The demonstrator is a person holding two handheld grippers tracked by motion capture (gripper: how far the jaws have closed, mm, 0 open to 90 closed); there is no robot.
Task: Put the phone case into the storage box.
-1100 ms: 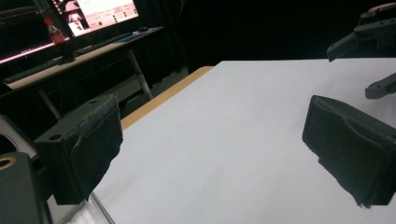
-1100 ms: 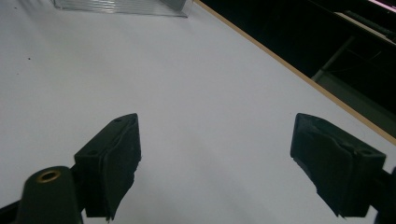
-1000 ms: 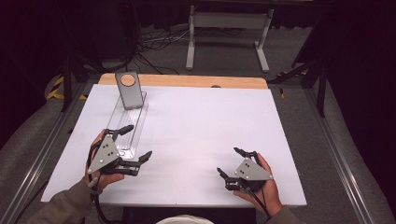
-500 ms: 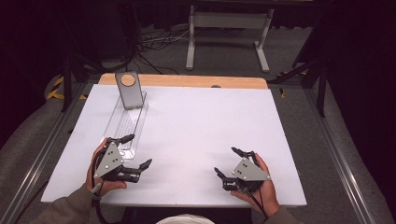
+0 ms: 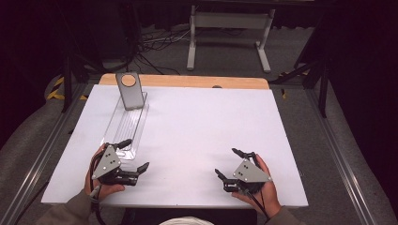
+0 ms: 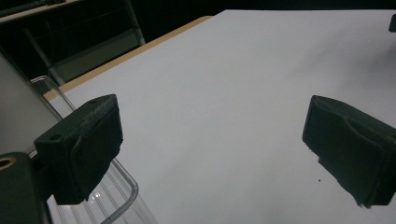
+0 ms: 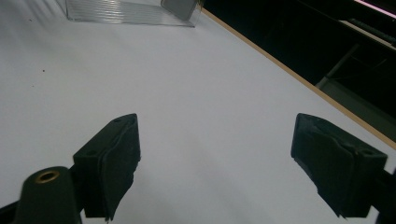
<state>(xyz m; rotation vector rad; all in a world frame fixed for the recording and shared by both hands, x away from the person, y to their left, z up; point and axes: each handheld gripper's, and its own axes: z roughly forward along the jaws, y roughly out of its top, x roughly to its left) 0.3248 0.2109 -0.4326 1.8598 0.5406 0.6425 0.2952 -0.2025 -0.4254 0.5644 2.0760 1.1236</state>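
A clear ribbed plastic tray (image 5: 126, 127) lies lengthwise on the left side of the white table (image 5: 202, 126). A grey stand with a round tan disc (image 5: 128, 90) rises at the tray's far end. My left gripper (image 5: 134, 155) is open at the tray's near end, and its upper jaw hangs over the tray's rim (image 6: 122, 181). My right gripper (image 5: 228, 162) is open near the table's front right, with nothing between its jaws. The tray (image 7: 126, 11) and the stand's foot (image 7: 180, 8) show far off in the right gripper view.
A wooden strip (image 5: 187, 81) runs along the table's far edge. Beyond it stand a white metal frame (image 5: 225, 33) and cables on the floor. Metal rails (image 5: 335, 159) flank the table on both sides.
My left gripper has drawn back toward the table's front edge, off the tray's middle to its near end. The right gripper has shifted only slightly.
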